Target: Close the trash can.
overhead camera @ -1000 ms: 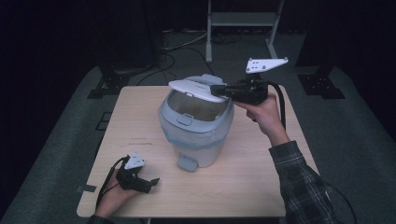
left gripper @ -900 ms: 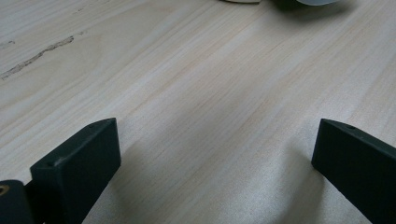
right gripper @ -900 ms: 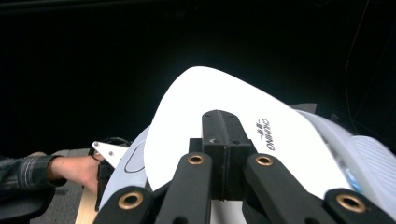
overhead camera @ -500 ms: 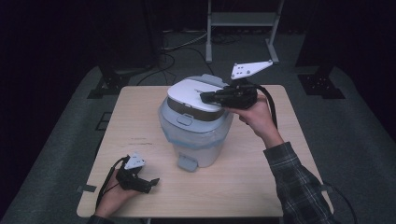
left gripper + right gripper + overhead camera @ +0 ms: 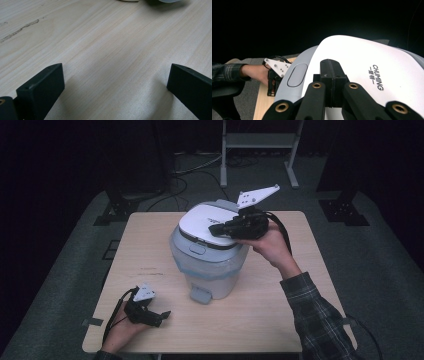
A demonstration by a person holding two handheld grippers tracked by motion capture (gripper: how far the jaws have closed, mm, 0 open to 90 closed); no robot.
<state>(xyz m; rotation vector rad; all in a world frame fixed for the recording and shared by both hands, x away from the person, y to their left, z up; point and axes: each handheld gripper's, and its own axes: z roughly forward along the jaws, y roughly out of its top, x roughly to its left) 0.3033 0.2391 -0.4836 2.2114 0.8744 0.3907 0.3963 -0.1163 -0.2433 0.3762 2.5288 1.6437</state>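
A pale grey pedal bin (image 5: 210, 270) stands mid-table, and its white lid (image 5: 200, 220) lies slightly tilted on top. My right gripper (image 5: 216, 229) is shut with nothing between the jaws, its tips lying on the lid's right part. In the right gripper view the joined jaws (image 5: 331, 72) rest on the white lid (image 5: 372, 62) near its printed brand name. My left gripper (image 5: 162, 314) rests on the table at the front left, open and holding nothing. The left gripper view shows its jaws (image 5: 115, 77) spread wide over bare wood.
The wooden table (image 5: 280, 310) has bare room in front of and beside the bin. The bin's foot pedal (image 5: 201, 295) sticks out toward me. A metal stand (image 5: 257, 142) and cables are on the dark floor behind the table.
My right gripper has moved left, further over the lid, and the lid now lies lower on the bin. The left gripper has kept still.
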